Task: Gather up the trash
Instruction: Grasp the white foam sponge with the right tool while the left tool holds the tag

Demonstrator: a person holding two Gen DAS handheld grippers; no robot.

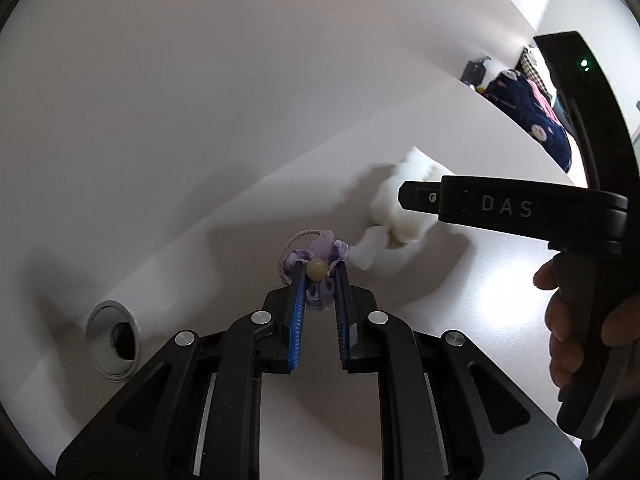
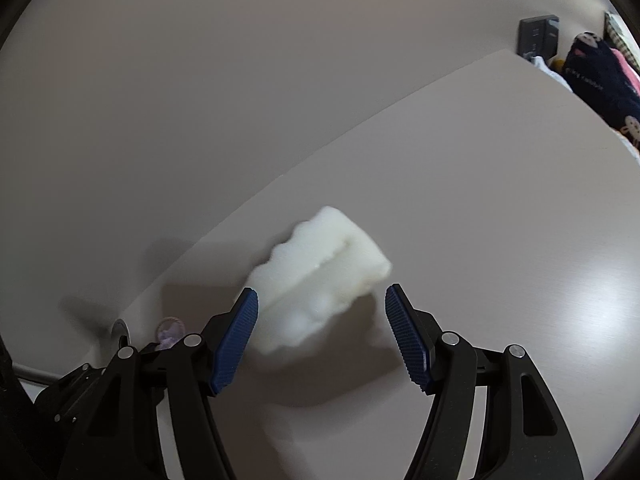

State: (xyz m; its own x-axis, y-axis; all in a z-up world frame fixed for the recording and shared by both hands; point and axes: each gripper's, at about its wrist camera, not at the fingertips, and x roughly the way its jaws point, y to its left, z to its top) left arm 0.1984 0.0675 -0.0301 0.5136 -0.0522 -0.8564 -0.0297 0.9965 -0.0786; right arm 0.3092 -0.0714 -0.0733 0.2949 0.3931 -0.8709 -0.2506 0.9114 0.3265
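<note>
My left gripper (image 1: pixel 319 270) is shut on a purple flower hair tie (image 1: pixel 316 258) with a beige bead and a thin cord loop, just above the white tabletop (image 1: pixel 460 300). A crumpled white foam piece (image 2: pixel 316 276) lies on the table, blurred. My right gripper (image 2: pixel 322 300) is open with its blue pads on either side of the foam, not touching it. In the left wrist view the foam (image 1: pixel 396 216) sits right of the hair tie, partly hidden by the right gripper's black body (image 1: pixel 520 204). The hair tie shows small in the right wrist view (image 2: pixel 170 330).
A round cable hole with a white rim (image 1: pixel 114 344) is in the tabletop at the left, near the white wall (image 1: pixel 200 100). Dark blue patterned fabric (image 1: pixel 532 120) and a black box (image 2: pixel 538 36) lie beyond the table's far right edge.
</note>
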